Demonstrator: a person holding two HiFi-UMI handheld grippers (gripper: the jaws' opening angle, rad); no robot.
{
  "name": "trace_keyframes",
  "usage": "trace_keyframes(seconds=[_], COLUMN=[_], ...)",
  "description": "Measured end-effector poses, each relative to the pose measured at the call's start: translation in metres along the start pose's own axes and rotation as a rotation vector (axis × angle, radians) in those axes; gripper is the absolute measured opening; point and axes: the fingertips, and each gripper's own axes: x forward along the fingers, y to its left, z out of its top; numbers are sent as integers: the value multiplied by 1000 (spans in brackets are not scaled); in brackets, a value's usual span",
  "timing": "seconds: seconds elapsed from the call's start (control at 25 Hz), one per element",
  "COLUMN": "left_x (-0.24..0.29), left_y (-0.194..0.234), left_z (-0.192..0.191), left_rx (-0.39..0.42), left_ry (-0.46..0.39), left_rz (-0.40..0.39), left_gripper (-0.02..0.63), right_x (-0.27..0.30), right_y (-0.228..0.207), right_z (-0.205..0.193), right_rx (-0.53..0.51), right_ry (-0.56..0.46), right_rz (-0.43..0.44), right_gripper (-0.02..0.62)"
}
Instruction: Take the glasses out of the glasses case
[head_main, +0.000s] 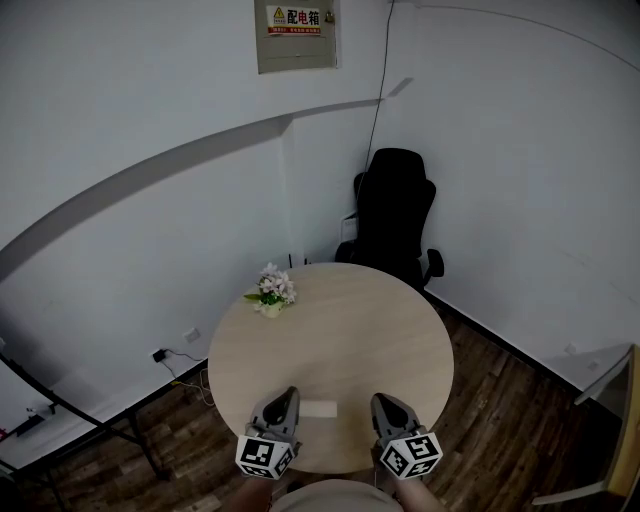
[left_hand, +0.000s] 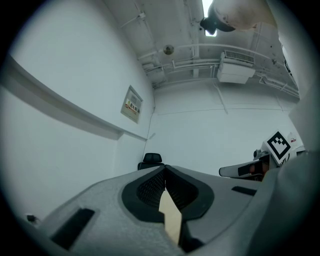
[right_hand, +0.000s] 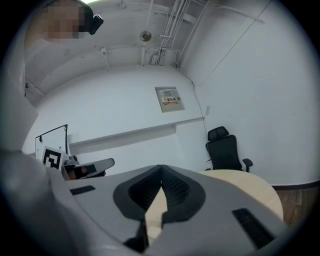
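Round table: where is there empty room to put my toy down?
The round table is bare across its middle and right side, from the little flower pot to the edge by the black chair. The near edge is crowded: a pale case lies between the left tongs and right tongs.

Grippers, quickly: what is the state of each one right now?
Left gripper: closed, holding nothing.
Right gripper: closed, holding nothing.
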Motion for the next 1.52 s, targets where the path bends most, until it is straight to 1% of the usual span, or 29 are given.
trace_keyframes(seconds=[0.12,0.24,0.44,0.56,0.64,0.8,0.92,1.0,1.16,1.28,1.36,1.44,1.52], left_x=[-3,-1,-8,-14,-19,-26,-31,-35,-35,-32,-29,-28,-26], left_y=[-1,-5,10,5,6,12,15,17,23,23,25,29,29], left_z=[-7,-19,-51,-71,-83,-108,-121,-128,-143,-157,-162,-168,-175], left_rx=[-7,-19,-29,-58,-55,-42,-51,-41,7,63,139,249,365], left_ry=[23,46,115,140,169,236,267,287,351,434,482,527,562], left_rz=[10,6,10,-22,-34,-26,-29,-31,-37,-86,-111,-129,-166], left_gripper=[8,8,8,9,9,9,9,9,9,9,9,9,9], right_x=[-1,-2,13,11,12,16,15,15,18,19,20,21,20], right_y=[5,4,11,11,15,19,21,22,18,17,19,20,19], right_z=[-5,-14,-48,-67,-80,-104,-117,-122,-130,-134,-135,-137,-138], right_rx=[-8,-26,-14,-17,-20,-24,-21,-17,10,30,32,37,46], right_ry=[22,51,117,159,191,250,278,288,319,337,344,348,354], right_rz=[25,32,41,53,61,73,77,78,54,57,65,69,68], right_gripper=[14,14,14,14,14,14,14,14,14,14,14,14,14])
